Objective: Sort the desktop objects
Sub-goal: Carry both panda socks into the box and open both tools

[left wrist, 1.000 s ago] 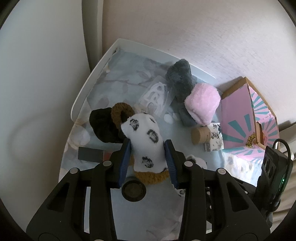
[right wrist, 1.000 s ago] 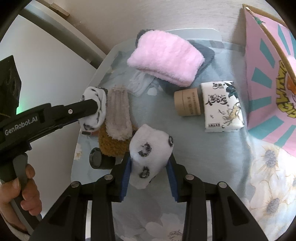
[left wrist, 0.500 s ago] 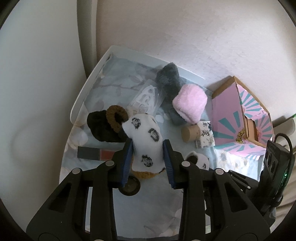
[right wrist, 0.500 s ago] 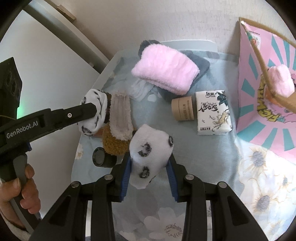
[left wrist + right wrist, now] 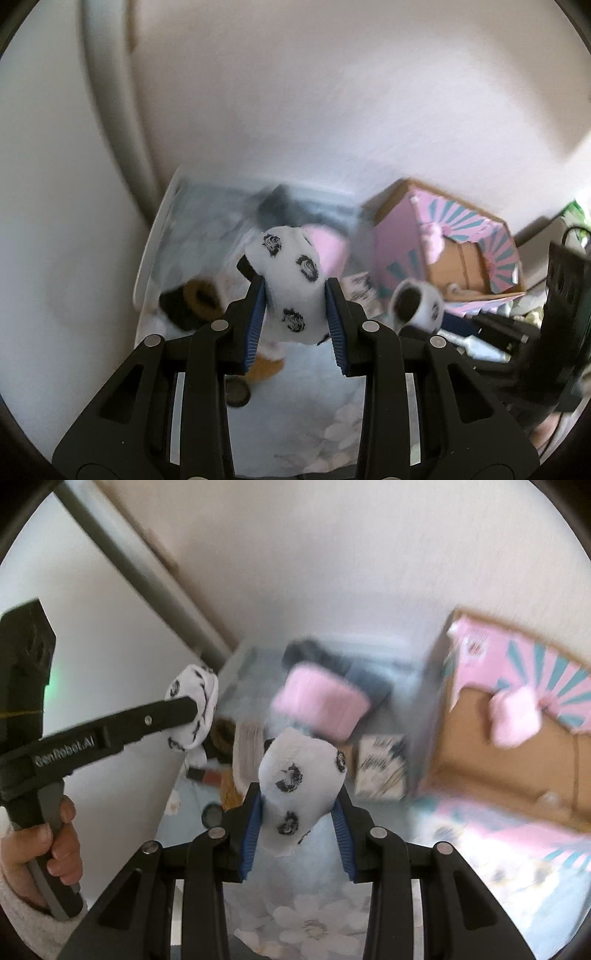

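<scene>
Both grippers have lifted well above the table since a second ago. Left gripper [image 5: 295, 310] is clamped on a spotted sock [image 5: 291, 284]; right gripper [image 5: 297, 812] is clamped on its mate [image 5: 299, 782]. Beyond, blurred, lie a pink towel [image 5: 319, 709] and the open box [image 5: 517, 746].

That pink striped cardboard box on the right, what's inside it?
In the box, one fluffy pink item lies against bare brown cardboard, likely a sock; blur prevents certainty. The box's near wall hides its nearest floor, so anything lying there cannot be seen.
</scene>
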A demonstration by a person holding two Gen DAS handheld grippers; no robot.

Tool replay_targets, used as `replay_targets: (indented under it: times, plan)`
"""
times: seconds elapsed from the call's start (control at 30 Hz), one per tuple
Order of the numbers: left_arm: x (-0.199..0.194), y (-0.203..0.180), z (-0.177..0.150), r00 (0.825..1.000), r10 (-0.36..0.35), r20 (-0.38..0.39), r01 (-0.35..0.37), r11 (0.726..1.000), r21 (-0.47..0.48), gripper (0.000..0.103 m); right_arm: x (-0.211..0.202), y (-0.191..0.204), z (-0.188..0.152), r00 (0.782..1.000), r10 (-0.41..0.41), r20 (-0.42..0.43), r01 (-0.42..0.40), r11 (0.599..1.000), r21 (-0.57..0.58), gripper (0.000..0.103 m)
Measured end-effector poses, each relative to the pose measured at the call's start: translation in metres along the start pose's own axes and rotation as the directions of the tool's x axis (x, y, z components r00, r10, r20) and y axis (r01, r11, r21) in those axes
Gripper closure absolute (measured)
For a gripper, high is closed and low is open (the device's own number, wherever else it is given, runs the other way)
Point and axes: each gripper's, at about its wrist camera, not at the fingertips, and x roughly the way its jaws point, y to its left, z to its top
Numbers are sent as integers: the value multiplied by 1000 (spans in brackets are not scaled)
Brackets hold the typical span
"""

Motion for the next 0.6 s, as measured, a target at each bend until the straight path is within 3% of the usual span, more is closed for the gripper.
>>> replay_targets:
  times: [0.1, 0.27, 0.33, 0.5, 0.6]
  plan:
    - [-4, -23, 20, 999, -34, 15, 33, 998, 57, 74, -32, -10, 11, 999, -21, 46, 20, 1000, 13, 69]
    - [-3, -76, 53, 995, -95, 26, 89, 981, 171, 74, -58, -35, 43, 986, -127, 111, 125, 992, 22, 69]
    - [2, -101, 63, 993, -118, 24, 109, 969, 221, 74, -93, -52, 40, 978, -165, 127, 162, 986, 39, 69]
    - [31, -167, 78, 987, -161, -16, 157, 930, 332, 74, -93, -100, 49, 957, -276, 90, 272, 961, 57, 69]
    - [55, -201, 77, 985, -164, -58, 174, 905, 388, 74, -93, -127, 45, 956, -290, 48, 285, 954, 92, 69]
